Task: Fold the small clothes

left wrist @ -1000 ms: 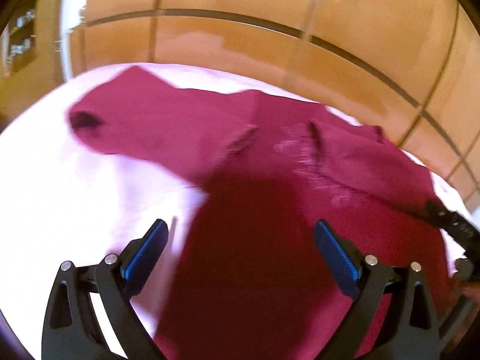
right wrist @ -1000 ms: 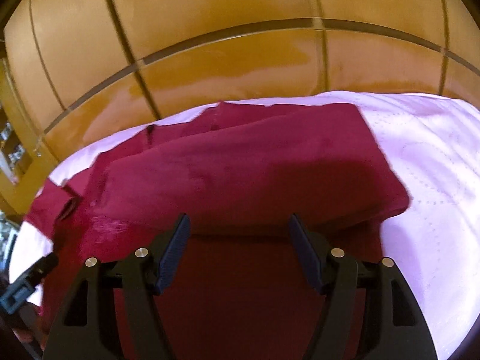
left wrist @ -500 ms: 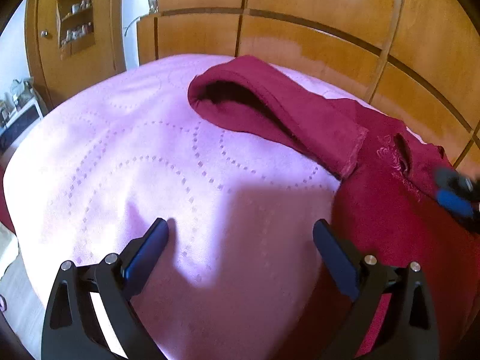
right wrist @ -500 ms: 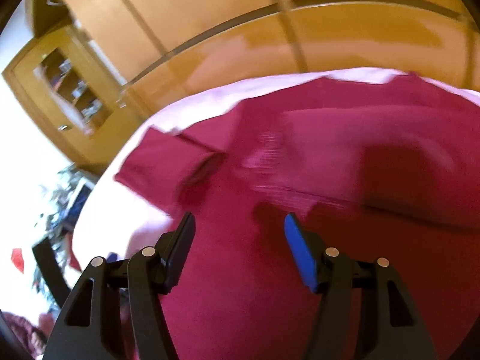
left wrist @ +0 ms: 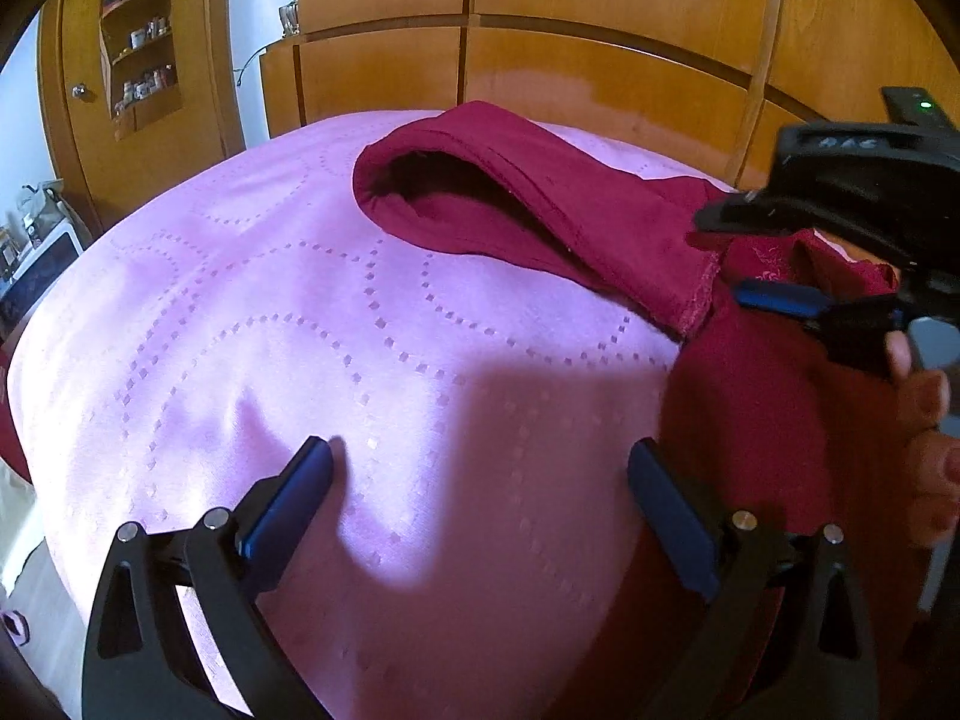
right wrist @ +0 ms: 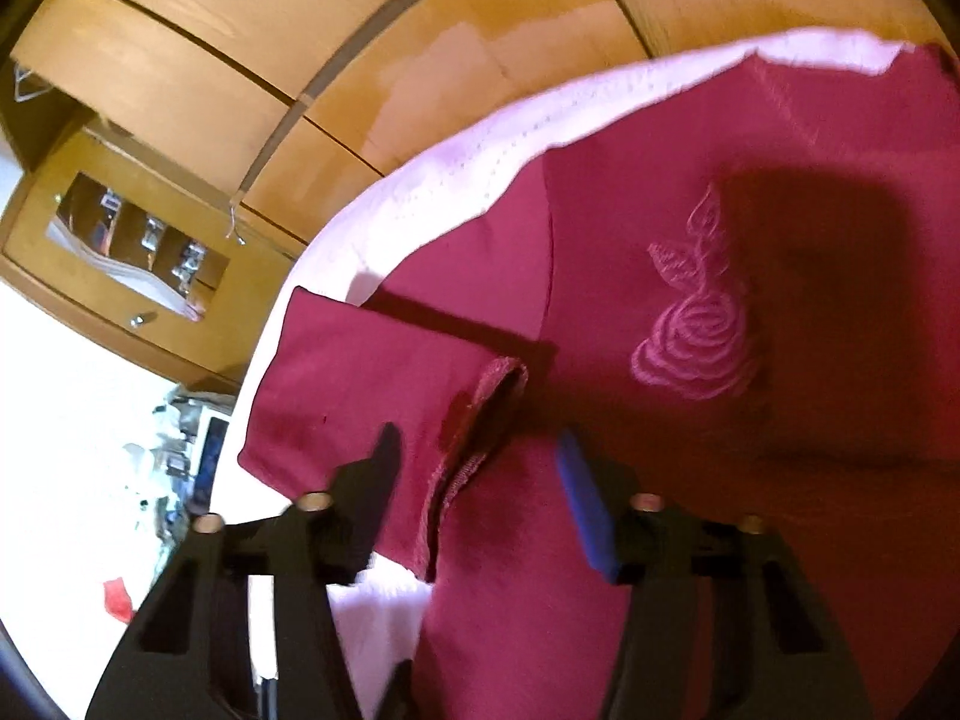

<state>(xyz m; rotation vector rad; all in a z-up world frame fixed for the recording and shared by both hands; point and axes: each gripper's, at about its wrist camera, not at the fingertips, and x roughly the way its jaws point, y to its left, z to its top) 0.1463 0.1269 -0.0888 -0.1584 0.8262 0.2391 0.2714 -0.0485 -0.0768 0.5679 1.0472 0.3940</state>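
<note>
A dark red garment (left wrist: 540,204) lies on a pink quilted bed (left wrist: 300,312); one sleeve stretches toward the far left, its cuff open. My left gripper (left wrist: 480,480) is open and empty, low over bare bedspread left of the garment's body. My right gripper (right wrist: 480,468) is open, its jaws either side of a folded sleeve's hem edge (right wrist: 480,408). It also shows in the left wrist view (left wrist: 840,240), over the garment's chest. An embroidered rose (right wrist: 696,336) marks the front of the garment (right wrist: 780,480).
Wooden wardrobe doors (left wrist: 540,30) stand behind the bed. A shelf niche with small items (left wrist: 141,36) is at the far left. The bed's left edge (left wrist: 24,420) drops to the floor, where clutter (right wrist: 180,450) lies.
My left gripper has swung left, from over the garment's body to bare bedspread. My right gripper has moved left across the garment to the folded sleeve hem.
</note>
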